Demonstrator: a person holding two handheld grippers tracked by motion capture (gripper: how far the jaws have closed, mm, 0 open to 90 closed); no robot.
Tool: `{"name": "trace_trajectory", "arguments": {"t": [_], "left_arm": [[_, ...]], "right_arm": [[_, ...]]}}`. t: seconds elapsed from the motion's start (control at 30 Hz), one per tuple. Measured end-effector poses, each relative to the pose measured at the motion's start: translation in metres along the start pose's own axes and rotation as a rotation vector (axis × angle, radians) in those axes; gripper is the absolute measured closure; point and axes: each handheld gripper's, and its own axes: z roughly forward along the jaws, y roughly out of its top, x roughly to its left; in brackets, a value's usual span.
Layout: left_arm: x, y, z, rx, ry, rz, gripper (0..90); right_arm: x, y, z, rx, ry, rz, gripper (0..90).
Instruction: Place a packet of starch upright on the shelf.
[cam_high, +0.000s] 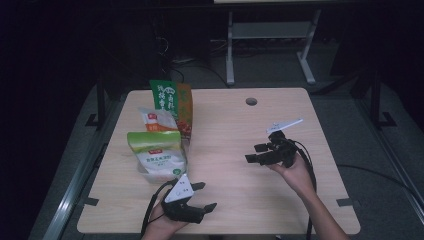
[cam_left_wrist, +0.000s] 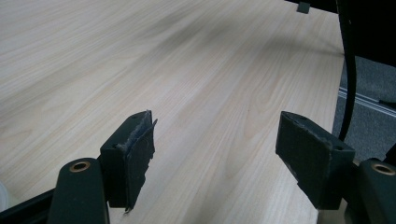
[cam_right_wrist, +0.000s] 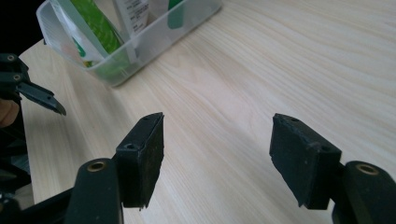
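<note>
A clear plastic bin (cam_high: 150, 172) stands on the left of the wooden table (cam_high: 235, 125), packed with upright snack packets: a green-topped one (cam_high: 155, 147) in front, a white and orange one (cam_high: 157, 120) behind it, and tall green (cam_high: 165, 97) and orange (cam_high: 185, 110) ones at the back. My left gripper (cam_high: 208, 195) rests near the front edge just right of the bin, open, with bare tabletop between its pads (cam_left_wrist: 215, 140). My right gripper (cam_high: 251, 153) hovers at mid-right, pointing left toward the bin (cam_right_wrist: 154, 37), open (cam_right_wrist: 217, 140) and holding nothing.
A round cable hole (cam_high: 251, 101) sits near the table's far edge. The table's right edge and a black cable (cam_left_wrist: 348, 79) lie ahead of the left gripper. The left gripper's fingers (cam_right_wrist: 39, 95) appear at the left of the right gripper view. A white desk frame (cam_high: 270, 35) stands behind the table.
</note>
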Motion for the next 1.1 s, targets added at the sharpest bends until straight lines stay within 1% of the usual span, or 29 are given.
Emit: {"name": "trace_trajectory", "arguments": {"t": [0.1,0.13,0.37,0.53,0.57,0.67,0.77,0.9,1.0,1.1], "left_arm": [[0.0,0.0,0.0,0.002,0.0,-0.004,27.6],[0.0,0.0,0.0,0.004,0.0,-0.004,27.5],[0.001,-0.001,0.001,0.004,0.004,-0.004,27.6],[0.001,-0.001,0.001,0.003,0.004,-0.007,27.6],[0.001,-0.001,0.002,0.004,0.004,-0.006,27.6],[0.001,-0.001,0.002,0.004,0.004,-0.005,27.6],[0.002,-0.001,0.002,0.013,0.004,-0.003,27.6],[0.001,-0.002,0.002,0.013,0.003,-0.01,27.5],[0.001,-0.002,0.003,0.017,0.003,-0.009,27.6],[0.002,-0.002,0.003,0.016,0.003,-0.002,27.6]], "right_arm": [[-0.001,-0.003,-0.001,0.007,-0.003,0.008,34.0],[-0.002,-0.008,-0.004,-0.001,-0.006,0.009,34.1],[-0.007,-0.023,-0.011,0.001,-0.018,0.028,33.9],[-0.011,-0.037,-0.018,-0.007,-0.024,0.054,33.7],[-0.013,-0.04,-0.019,-0.013,-0.026,0.05,33.9],[-0.014,-0.049,-0.024,-0.016,-0.028,0.073,33.7],[-0.015,-0.06,-0.028,-0.019,-0.032,0.074,33.5],[-0.015,-0.074,-0.036,-0.029,-0.037,0.086,33.5],[-0.014,-0.084,-0.041,-0.033,-0.045,0.092,33.4],[-0.014,-0.094,-0.046,-0.036,-0.049,0.108,33.2]]}}
